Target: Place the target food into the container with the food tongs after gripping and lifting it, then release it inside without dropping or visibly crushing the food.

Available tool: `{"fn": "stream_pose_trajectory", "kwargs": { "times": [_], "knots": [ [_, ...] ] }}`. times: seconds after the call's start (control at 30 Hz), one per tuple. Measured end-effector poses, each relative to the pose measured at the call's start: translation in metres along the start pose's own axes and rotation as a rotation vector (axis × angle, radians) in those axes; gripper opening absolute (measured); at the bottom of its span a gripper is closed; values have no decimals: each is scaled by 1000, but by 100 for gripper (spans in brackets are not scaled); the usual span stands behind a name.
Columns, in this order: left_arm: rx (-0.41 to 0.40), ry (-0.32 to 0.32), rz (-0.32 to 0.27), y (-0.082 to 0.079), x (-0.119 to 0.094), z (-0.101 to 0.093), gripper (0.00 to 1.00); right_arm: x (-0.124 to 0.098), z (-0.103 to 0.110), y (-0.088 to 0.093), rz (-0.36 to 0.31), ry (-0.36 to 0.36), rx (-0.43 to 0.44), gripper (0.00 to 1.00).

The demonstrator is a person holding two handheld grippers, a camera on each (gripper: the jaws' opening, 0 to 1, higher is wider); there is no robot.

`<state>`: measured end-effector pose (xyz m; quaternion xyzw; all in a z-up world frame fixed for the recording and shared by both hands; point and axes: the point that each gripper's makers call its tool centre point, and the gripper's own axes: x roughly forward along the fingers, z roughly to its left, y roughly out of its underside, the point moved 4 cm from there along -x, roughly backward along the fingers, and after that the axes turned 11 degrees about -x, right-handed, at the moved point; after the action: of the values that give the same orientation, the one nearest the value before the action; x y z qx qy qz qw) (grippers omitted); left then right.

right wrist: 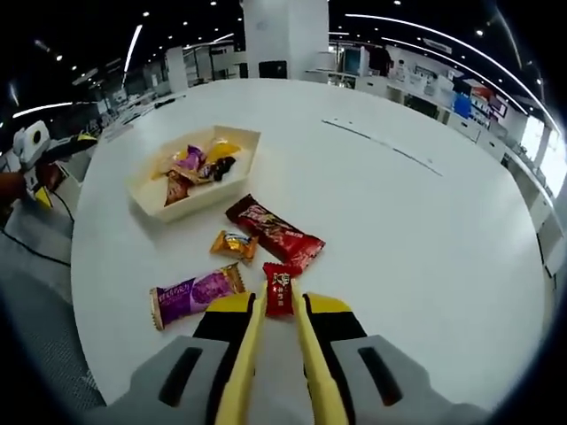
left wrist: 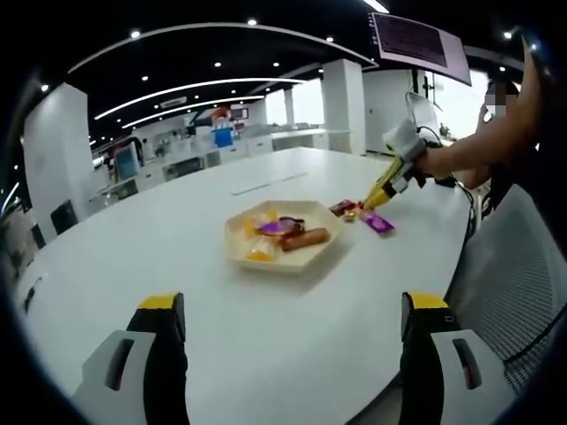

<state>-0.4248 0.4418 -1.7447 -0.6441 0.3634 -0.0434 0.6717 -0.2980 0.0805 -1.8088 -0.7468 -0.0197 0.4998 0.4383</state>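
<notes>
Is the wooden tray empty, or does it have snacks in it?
It has snacks in it. The wooden tray holds several wrapped snacks, while four more wrapped pieces lie outside it on the white table.

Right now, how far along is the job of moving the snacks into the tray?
Done: several wrapped snacks already lie in the tray. In hand: the right gripper has its tongs around the small red candy, which looks still on the table. Left: lift it, carry it over and release it, then the purple packet, orange candy and red bar lying outside.
</notes>
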Motion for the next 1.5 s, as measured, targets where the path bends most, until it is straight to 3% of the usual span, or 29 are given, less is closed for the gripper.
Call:
{"fn": "stream_pose_trajectory", "kwargs": {
  "times": [0.5, 1.03, 1.5],
  "knots": [
    [15, 1, 3, 1, 1, 0, 99, -13, -11, -13, -36, 6, 23, 20],
    [11, 1, -15, -2, -1, 0, 99, -27, -26, -33, -51, 21, -34, 20],
    [13, 0, -15, -3, -1, -1, 99, -39, -35, -45, -64, 22, -27, 20]
  ]
}}
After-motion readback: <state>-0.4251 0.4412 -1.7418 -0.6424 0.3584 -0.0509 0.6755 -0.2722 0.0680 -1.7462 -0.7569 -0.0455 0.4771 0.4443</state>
